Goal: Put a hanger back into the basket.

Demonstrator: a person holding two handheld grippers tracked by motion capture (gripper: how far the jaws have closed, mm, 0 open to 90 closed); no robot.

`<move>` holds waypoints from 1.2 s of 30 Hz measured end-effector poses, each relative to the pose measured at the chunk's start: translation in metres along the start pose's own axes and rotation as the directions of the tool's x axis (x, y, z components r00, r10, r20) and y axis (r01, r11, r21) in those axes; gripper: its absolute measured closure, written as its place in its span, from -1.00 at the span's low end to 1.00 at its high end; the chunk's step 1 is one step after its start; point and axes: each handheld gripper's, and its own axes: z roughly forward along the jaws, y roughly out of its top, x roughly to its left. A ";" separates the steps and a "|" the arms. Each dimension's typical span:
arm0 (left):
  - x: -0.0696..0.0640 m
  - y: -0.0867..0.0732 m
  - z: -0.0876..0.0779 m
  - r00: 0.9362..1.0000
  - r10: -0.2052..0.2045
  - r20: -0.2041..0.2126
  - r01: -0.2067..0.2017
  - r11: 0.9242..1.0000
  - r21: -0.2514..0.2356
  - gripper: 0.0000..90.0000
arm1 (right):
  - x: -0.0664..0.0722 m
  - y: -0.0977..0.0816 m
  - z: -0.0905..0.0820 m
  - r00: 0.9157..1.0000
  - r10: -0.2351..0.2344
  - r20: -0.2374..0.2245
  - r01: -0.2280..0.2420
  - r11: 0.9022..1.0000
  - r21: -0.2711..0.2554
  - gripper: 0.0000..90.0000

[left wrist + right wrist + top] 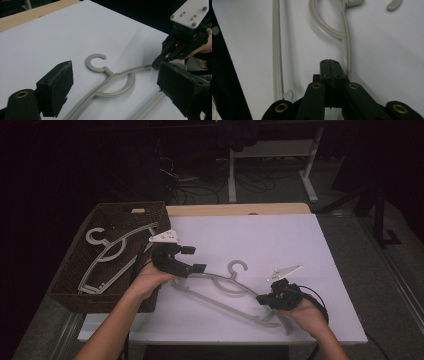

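My right tongs [264,299] are clenched, pads pressed flat together; in the right gripper view the closed tip [329,65] sits right against the shoulder arm of the grey hanger [225,287]. Can't tell whether that thin arm is actually pinched or just touching beside the pads. My right hand [307,316] holds them low at the near right of the surface [280,240].

My left tongs [194,259] are released, jaws standing wide apart, nothing between the pads. In the left gripper view the two black pads [58,86] frame the hanger [112,82] from above, not touching it. My left hand [150,279] grips the body just beside the basket's right wall.

The hanger lies flat on the white surface, between the two tongs, hook [237,266] pointing toward the far side, loop under the neck, long bottom bar [277,50] running toward my right hand. Small peg [288,94] on the bar end shows near the right tongs.

Outward: dark wicker basket [70,280] at the left edge of the surface, a second grey hanger [107,257] lying inside it, tilted against the wall. White sheet covers a wooden top [235,209]. Beyond, dark floor with cables [200,187] and white desk legs [310,175].
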 end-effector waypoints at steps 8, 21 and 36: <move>-0.001 -0.002 0.003 1.000 0.009 0.022 -0.009 1.000 0.000 -0.70 | -0.001 -0.003 0.008 1.000 -0.007 0.019 0.005 0.998 0.070 0.98; -0.001 -0.003 0.003 1.000 0.011 0.022 -0.011 1.000 -0.006 -0.70 | -0.027 0.003 -0.001 0.989 0.027 0.147 -0.040 0.996 0.082 0.98; -0.001 -0.003 0.003 1.000 0.014 0.022 -0.014 1.000 -0.007 -0.70 | -0.074 0.029 0.002 0.964 0.061 0.260 -0.083 0.994 0.077 0.98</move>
